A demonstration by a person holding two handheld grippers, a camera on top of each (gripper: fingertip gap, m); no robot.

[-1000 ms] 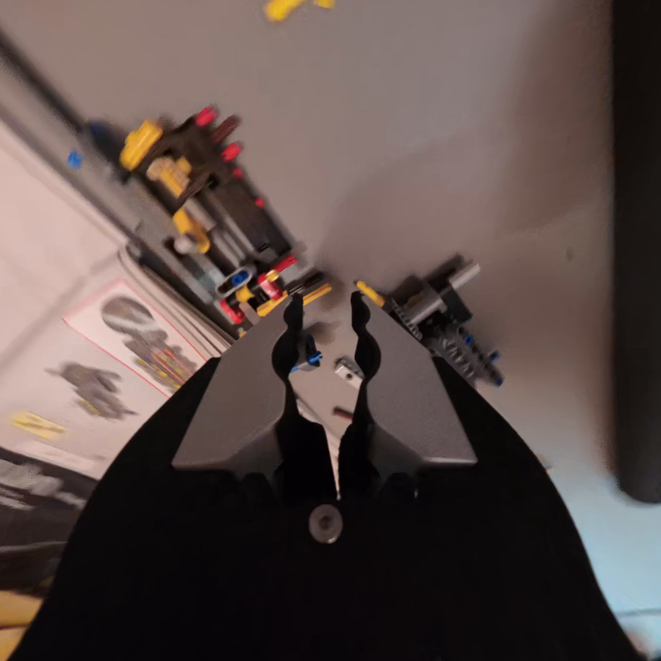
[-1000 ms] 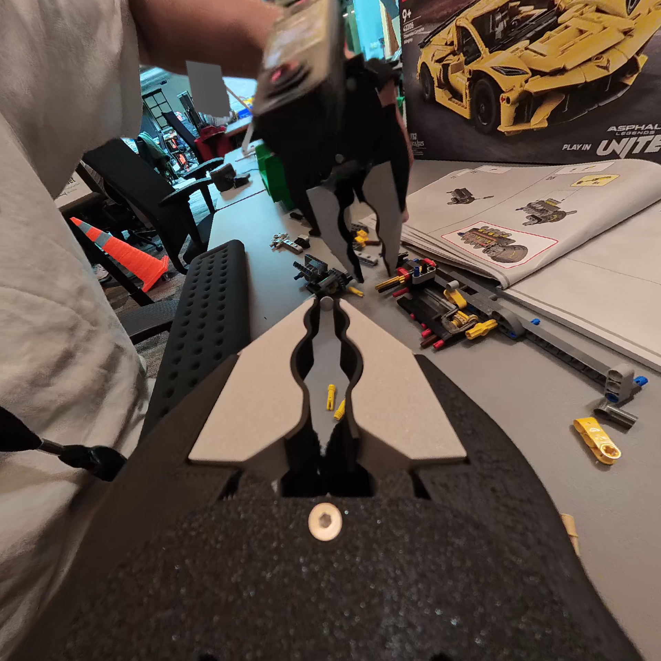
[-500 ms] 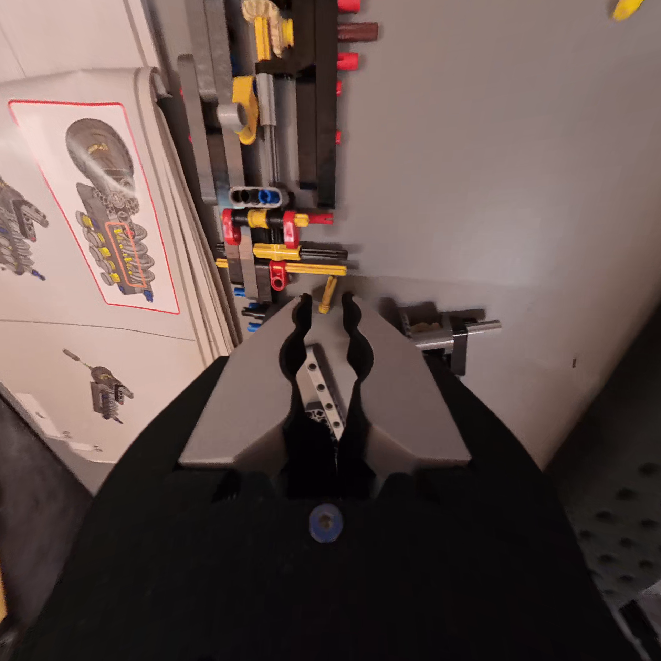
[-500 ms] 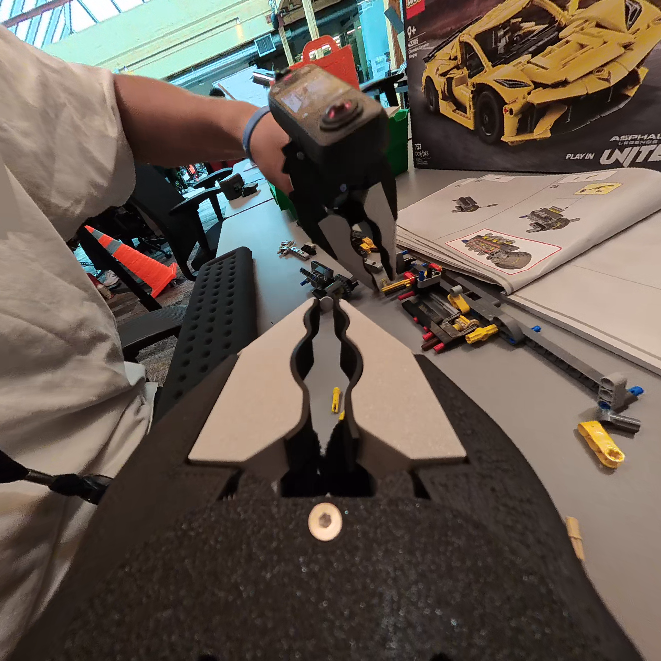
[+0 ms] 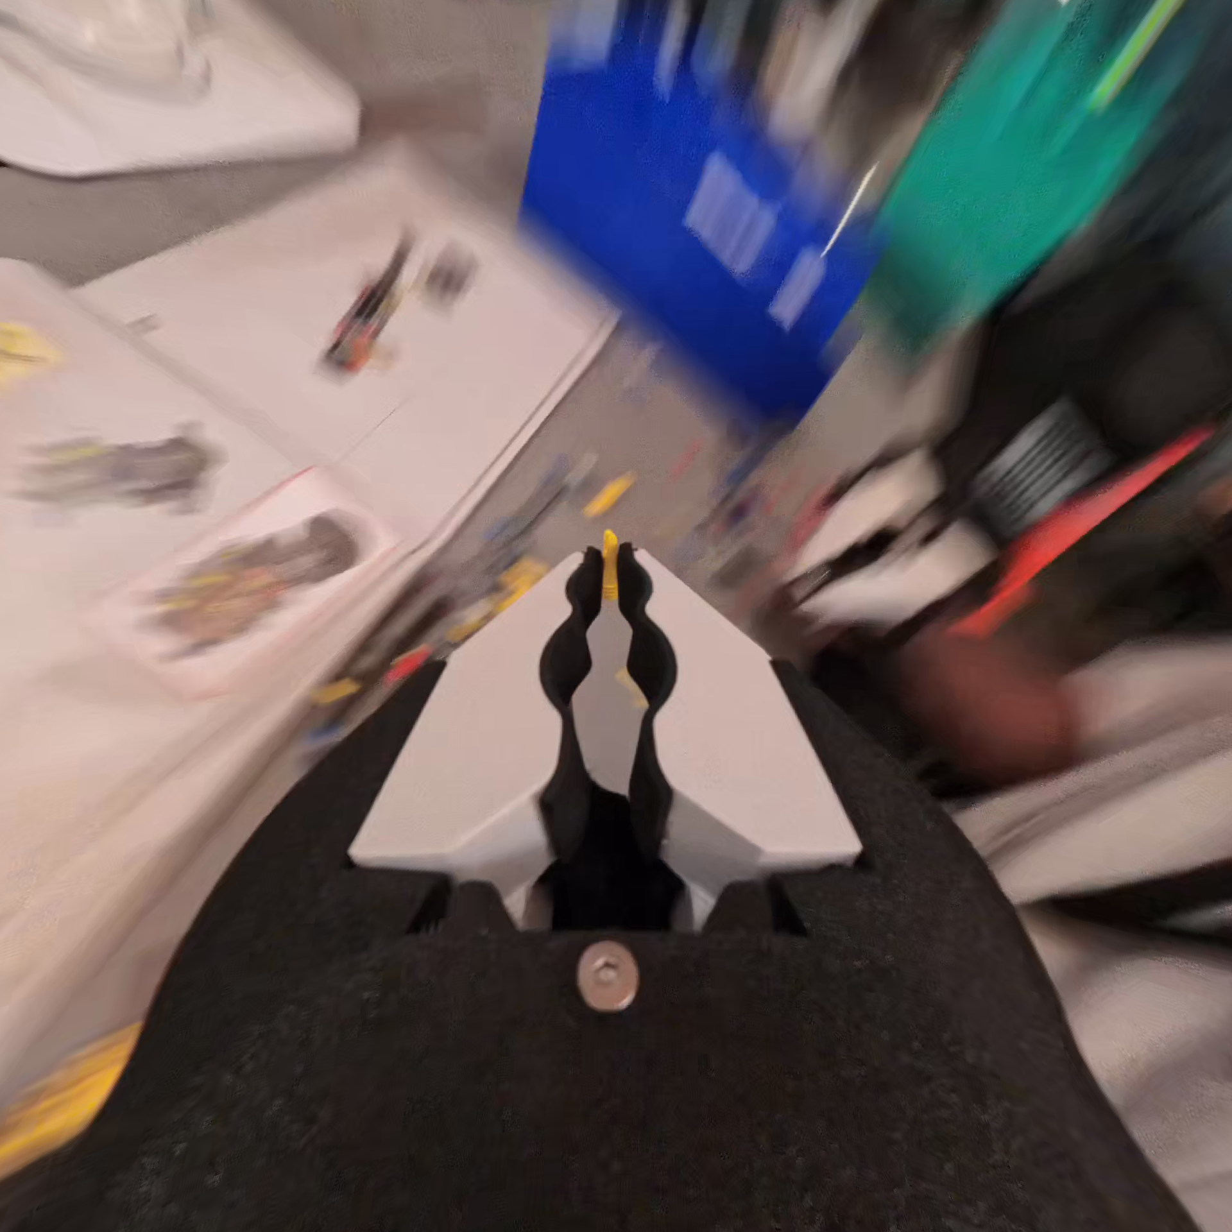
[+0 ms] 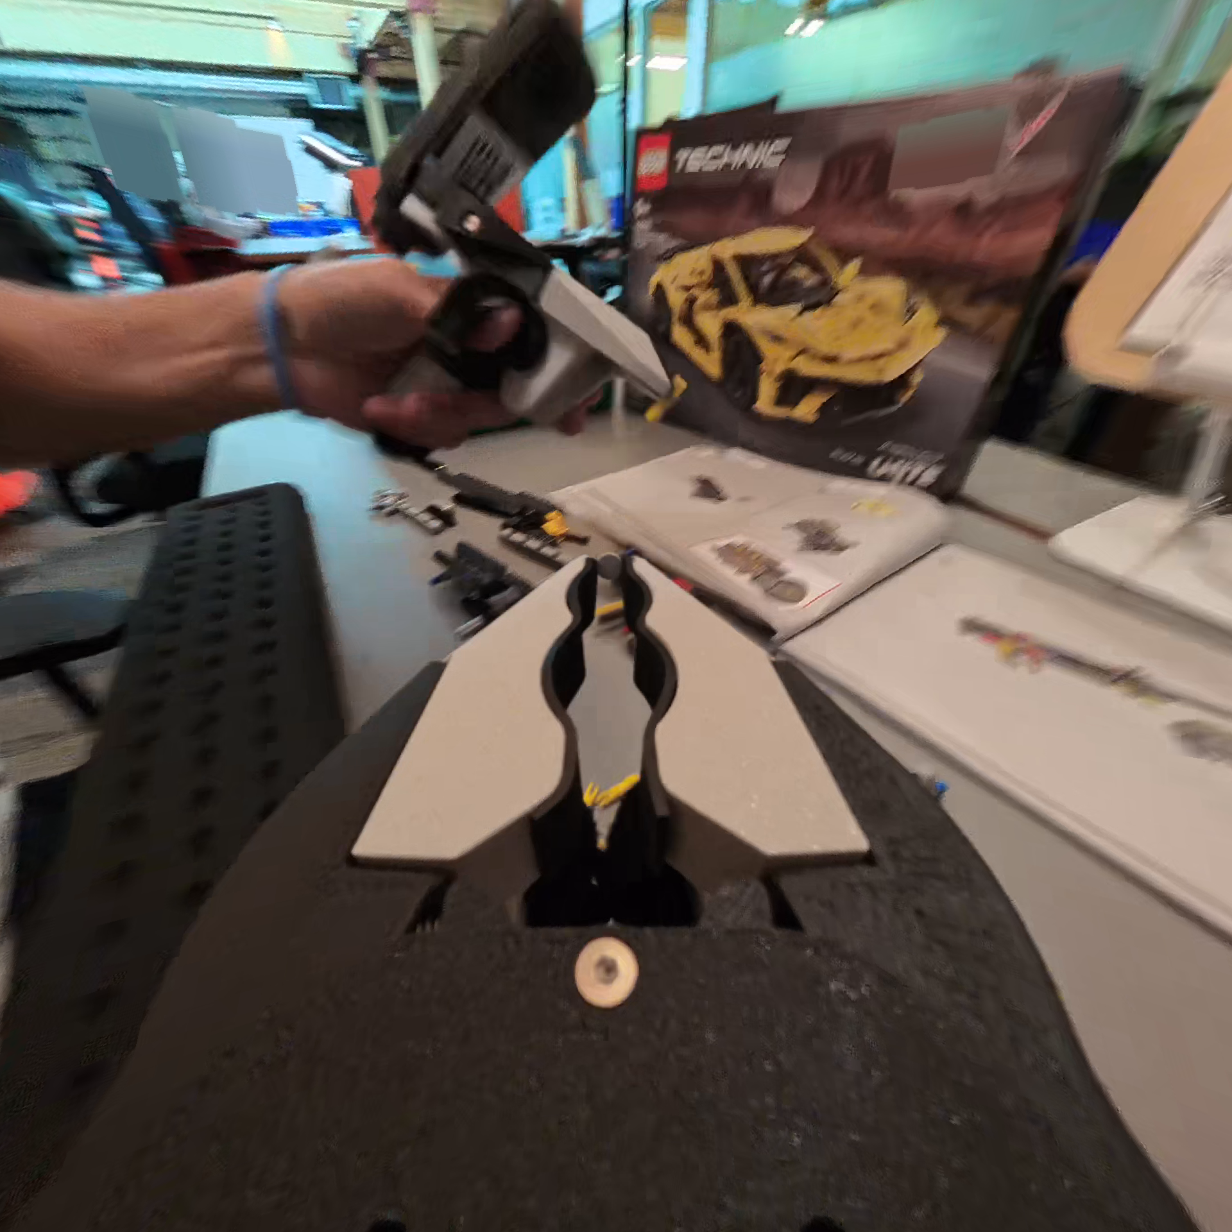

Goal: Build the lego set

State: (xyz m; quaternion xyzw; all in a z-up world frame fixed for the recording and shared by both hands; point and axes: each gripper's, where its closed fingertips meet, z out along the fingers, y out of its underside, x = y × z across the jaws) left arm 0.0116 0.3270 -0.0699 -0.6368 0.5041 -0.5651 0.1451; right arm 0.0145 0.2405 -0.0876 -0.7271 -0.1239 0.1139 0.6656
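Note:
My left gripper [image 5: 608,557] is shut on a small yellow pin [image 5: 609,567] that sticks out past its tips. In the right wrist view the left gripper [image 6: 657,390] is held by a hand above the table, with the yellow pin [image 6: 667,402] at its tip. My right gripper [image 6: 608,567] is nearly closed on a small grey round piece [image 6: 608,569] at its tips. A dark grey gear assembly [image 6: 480,580] and other loose lego parts [image 6: 540,527] lie on the grey table beyond it. Two yellow pins [image 6: 610,793] lie below the right fingers.
The open instruction booklet [image 6: 753,527] lies to the right of the parts, with the set's box [image 6: 833,287] upright behind it. A black perforated pad [image 6: 200,667] lies along the left. The left wrist view is blurred and shows the booklet [image 5: 267,400] and a blue box [image 5: 700,200]. The left tips stand about 15 centimeters off the dark grey gear assembly [image 6: 480,580].
The left gripper closed on the yellow pin by the parts, lifted it off the table and swung up to level. The right gripper shifted, still gripping the grey piece.

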